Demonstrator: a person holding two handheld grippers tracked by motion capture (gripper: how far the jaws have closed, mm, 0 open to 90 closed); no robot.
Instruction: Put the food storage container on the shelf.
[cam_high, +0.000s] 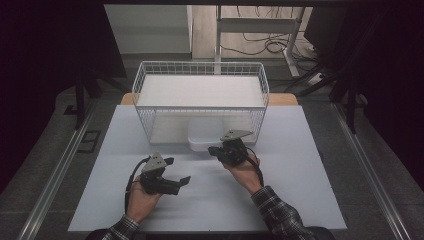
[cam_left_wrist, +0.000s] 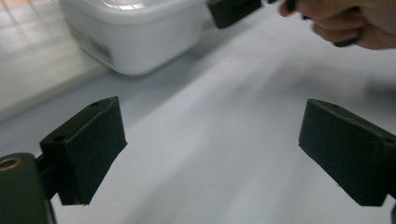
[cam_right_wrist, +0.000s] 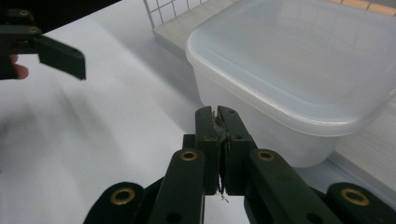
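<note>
Bench, pale grey-blue and flat, with white wire basket standing at its far side, open front toward the person. Translucent white plastic lidded tub resting at the basket's mouth, half in and half out on the basket's floor, lid on. Seemingly the stage of sliding the tub into or out of the basket, neither claw gripping it; cannot tell which way from this moment alone. Next move likely calls for a steady contact on the tub's near wall or rim, kept low so the lid is not knocked. Right claw shut tight on nothing, tips just beside the tub's near wall, touching or not unclear. Left claw spread wide and empty, hovering over bare bench, well short of the tub.
</note>
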